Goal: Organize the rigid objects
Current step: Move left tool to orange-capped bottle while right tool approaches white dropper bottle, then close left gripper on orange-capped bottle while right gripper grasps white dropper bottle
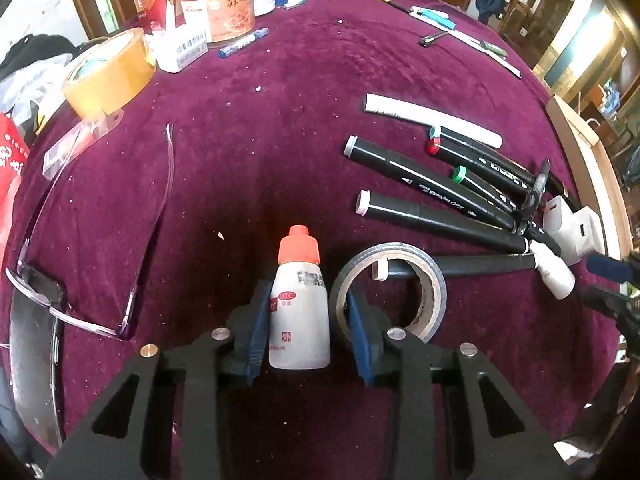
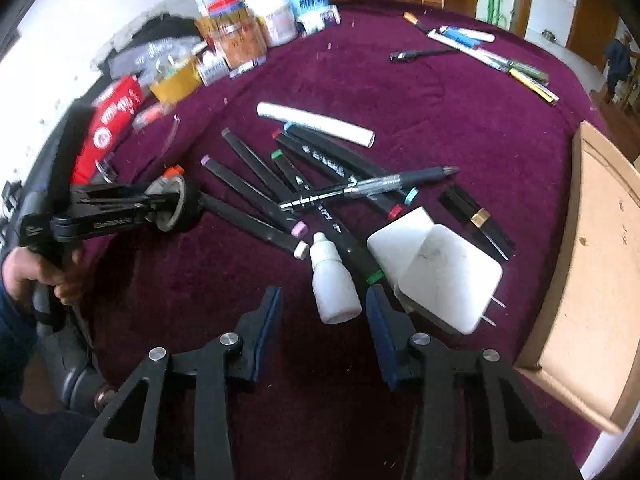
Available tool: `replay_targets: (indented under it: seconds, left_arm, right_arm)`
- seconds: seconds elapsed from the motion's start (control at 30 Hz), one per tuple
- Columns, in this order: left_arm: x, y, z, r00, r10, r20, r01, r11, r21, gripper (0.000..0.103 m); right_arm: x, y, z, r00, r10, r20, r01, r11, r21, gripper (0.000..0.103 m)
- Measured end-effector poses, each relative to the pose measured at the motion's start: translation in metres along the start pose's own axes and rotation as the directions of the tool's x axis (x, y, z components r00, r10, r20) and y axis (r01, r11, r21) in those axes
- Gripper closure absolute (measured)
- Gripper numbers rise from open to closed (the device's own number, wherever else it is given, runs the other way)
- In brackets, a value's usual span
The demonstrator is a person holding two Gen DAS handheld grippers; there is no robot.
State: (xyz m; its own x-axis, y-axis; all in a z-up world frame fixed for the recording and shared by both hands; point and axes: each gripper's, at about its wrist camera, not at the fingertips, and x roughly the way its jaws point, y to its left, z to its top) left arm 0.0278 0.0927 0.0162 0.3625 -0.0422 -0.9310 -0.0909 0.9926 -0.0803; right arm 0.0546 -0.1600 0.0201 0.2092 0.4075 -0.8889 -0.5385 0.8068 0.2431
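Here the left gripper (image 1: 306,312) pointed steeply down at the maroon tablecloth (image 1: 280,120), its jaws clenched on the orange-capped bottle (image 1: 300,300). The bottle stood upright between the blue pads (image 1: 256,332), long axis vertical, cap uppermost, and the left pad lay against its side; the right pad sat at its other side, inside the ring of the black tape roll (image 1: 390,292) that stood just beside the bottle. In the right wrist view the same gripper reached in from the left edge, a hand (image 2: 36,276) wrapped round its grip.

The right gripper (image 2: 324,312) also tilted steeply downward, over the small white dropper bottle (image 2: 334,284). That bottle lay on its side on the cloth, long axis running roughly away from the camera, nozzle toward the pile of black markers (image 2: 256,196) and flat base toward the gripper. The jaws stood either side of it, with cloth showing between the left pad and the bottle, so the grip was not closed on it. A white charger plug (image 2: 448,276) lay just to its right, and a black pen (image 2: 372,186) lay crosswise on top of the markers. A white tube (image 2: 316,122) lay beyond the markers, and a cardboard box (image 2: 592,264) sat at the table's right edge
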Motion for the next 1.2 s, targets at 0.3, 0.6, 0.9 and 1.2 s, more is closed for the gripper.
replay_targets:
  seconds: [0.3,0.6,0.9,1.2]
  left_arm:
    - [0.0,-0.003,-0.005,1.0,0.004,0.025,-0.005,0.999,0.034,0.068]
    - [-0.002,-0.001,-0.006,0.999,-0.006,0.043,0.004,0.999,0.049,0.069]
    - [-0.017,0.004,-0.024,0.996,-0.069,0.054,0.069,0.998,-0.013,0.07]
    - [-0.023,-0.031,-0.023,0.994,-0.094,0.053,0.089,0.993,0.08,0.069]
  right_arm:
    - [0.025,-0.008,0.009,0.997,0.016,-0.075,-0.014,0.999,0.034,0.078]
    - [0.034,-0.003,0.009,0.995,-0.023,-0.102,0.027,0.999,0.034,0.079]
    - [0.015,-0.007,-0.013,0.997,0.059,-0.06,-0.051,0.992,0.115,0.079]
    - [0.013,-0.003,-0.024,0.997,0.059,-0.046,-0.052,0.988,0.148,0.079]
